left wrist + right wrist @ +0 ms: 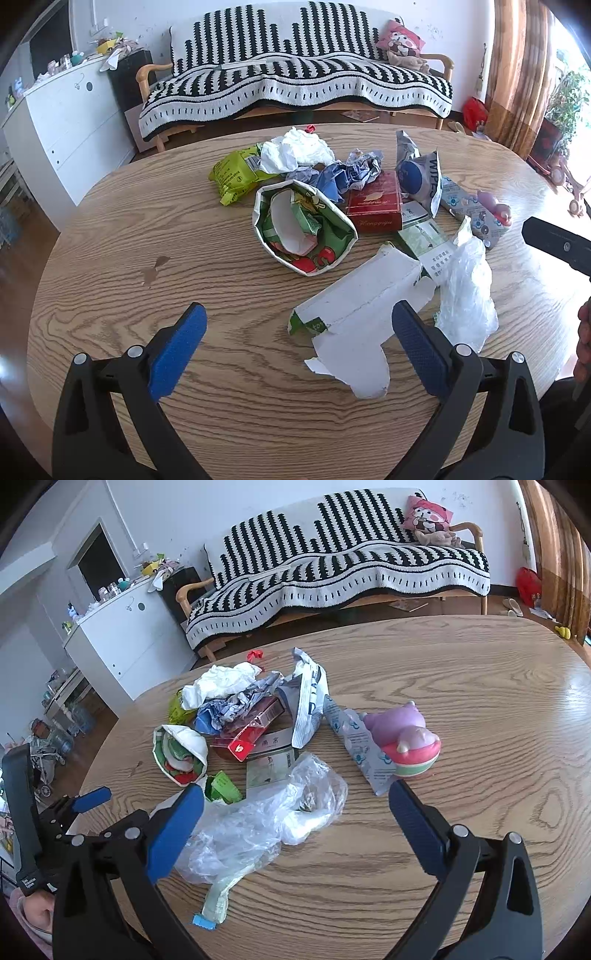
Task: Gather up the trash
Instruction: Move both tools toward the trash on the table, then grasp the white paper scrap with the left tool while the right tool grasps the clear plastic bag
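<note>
Nothing looks collected yet: the whole pile of trash sits loose on the table, and no bin or bag for it shows in either view. Take the red box as your landmark. Just in front of it and to its left stands the torn paper carton with scraps inside; behind it lie the crumpled blue-and-white paper, the white tissue and the green wrapper. To its right are the wipes pouch and a pink toy. Nearer you than the box lie the flattened white cardboard and the clear plastic bag.

Your left gripper hovers low over the table with its jaws wide and empty; the right-hand pad overlaps the cardboard's edge in view, though I cannot tell if it touches. Your right gripper also has its jaws spread wide, holding nothing, straddling the plastic bag, which looks like the likely first pick.
</note>
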A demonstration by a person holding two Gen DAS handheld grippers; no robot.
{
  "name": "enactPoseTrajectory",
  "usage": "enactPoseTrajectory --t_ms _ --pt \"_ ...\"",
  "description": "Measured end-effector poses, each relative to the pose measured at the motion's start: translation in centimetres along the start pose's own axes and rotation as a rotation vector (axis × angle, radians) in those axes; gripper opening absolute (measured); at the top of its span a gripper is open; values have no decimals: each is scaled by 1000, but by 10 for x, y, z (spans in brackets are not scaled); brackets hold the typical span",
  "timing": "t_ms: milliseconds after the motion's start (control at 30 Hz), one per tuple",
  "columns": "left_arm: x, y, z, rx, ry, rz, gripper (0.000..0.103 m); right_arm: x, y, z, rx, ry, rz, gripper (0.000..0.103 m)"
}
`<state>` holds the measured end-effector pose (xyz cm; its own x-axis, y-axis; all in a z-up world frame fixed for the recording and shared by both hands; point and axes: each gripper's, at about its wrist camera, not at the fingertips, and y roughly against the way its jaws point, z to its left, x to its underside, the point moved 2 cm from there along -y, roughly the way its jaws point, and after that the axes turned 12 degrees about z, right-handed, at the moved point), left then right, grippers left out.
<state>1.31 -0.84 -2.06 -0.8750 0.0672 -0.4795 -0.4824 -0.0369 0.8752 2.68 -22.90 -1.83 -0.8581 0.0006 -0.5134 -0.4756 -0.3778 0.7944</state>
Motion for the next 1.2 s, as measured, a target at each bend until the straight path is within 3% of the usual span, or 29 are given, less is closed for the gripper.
enactPoseTrajectory --t_ms 200,433,533,667,733,833,967,1000,1033,1067,1100,1133,1167,1200 --pt "0 0 0 11 8 -5 98 1 -4 -1 40 -55 5 97" --pt "1 -5 -6 -14 -52 0 98 5 -24 -17 158 -344 86 97" --pt "-1 -12 -16 4 -152 28 98 10 -35 -14 141 -410 142 97" --pt "1 -17 -27 -13 -245 26 98 15 -40 1 167 -395 157 97" --pt "1 -15 -33 21 -257 -11 98 16 -44 10 174 -379 165 97" --pt "-3 -16 -38 8 -282 -23 97 14 -48 9 145 -411 168 97" --pt "-14 -25 -29 22 -282 54 95 13 -56 6 93 -472 179 96" --pt "-16 -30 -26 17 -282 76 86 11 -60 5 82 -479 188 93" --pt "-18 -36 -24 14 -281 101 70 10 -62 4 72 -486 195 88" --pt "-19 -45 -22 33 -275 134 62 10 -64 2 57 -490 199 82" --pt "-19 -50 -18 51 -263 162 53 8 -63 3 48 -485 184 63" --pt "-20 -53 -17 54 -257 164 50 8 -63 2 38 -482 195 35" --pt "-20 -52 -16 61 -258 158 47 9 -63 2 17 -478 202 35" --pt "-20 -48 -16 69 -254 139 36 11 -62 2 -1 -479 198 33"
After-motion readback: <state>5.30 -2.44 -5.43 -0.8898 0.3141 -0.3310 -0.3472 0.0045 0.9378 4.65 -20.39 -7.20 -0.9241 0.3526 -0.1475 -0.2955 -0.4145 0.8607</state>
